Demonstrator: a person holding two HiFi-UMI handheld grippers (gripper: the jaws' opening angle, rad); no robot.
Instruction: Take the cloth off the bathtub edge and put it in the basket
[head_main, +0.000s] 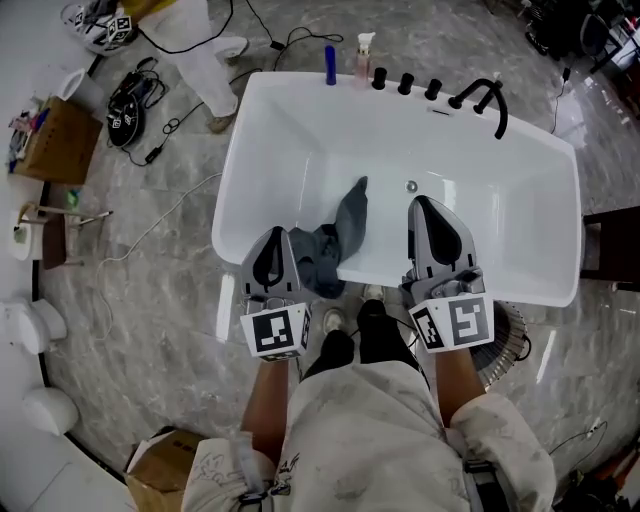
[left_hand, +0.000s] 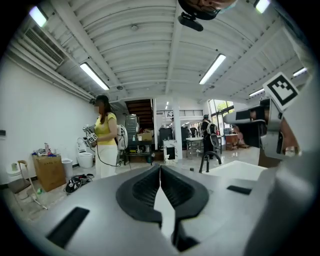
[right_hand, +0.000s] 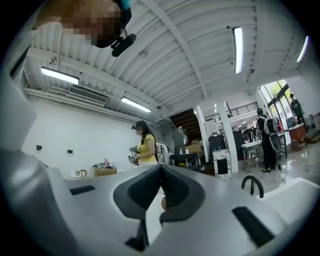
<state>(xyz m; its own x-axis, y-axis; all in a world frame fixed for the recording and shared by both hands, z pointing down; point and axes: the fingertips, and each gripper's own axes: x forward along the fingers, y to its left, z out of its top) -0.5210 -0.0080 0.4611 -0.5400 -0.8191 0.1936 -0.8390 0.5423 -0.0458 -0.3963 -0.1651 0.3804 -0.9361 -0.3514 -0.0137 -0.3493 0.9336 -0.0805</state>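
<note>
While cloth (head_main: 350, 222) drapes the bathtub (head_main: 500, 190), basket (head_main: 510, 338) stands beside.

Bathtub (head_main: 300, 130): plain white throughout. Cloth (head_main: 340, 235): slate grey-blue, unpatterned. Faucet (head_main: 485, 100) and the knobs (head_main: 405, 84) on the tub's far rim: black. On the same rim, one deep blue bottle (head_main: 330, 65) and one pale pink pump bottle (head_main: 362, 55). Floor (head_main: 150, 250): grey with lighter marbled veining. Left tool (head_main: 272, 240) and right tool (head_main: 425, 210): light grey shells with black pads; each carries a cube (head_main: 278, 331) of black-and-white square markers. Cardboard box (head_main: 55, 140): brown. A person (left_hand: 106, 127) stands across the room in a yellow top and white trousers.
</note>
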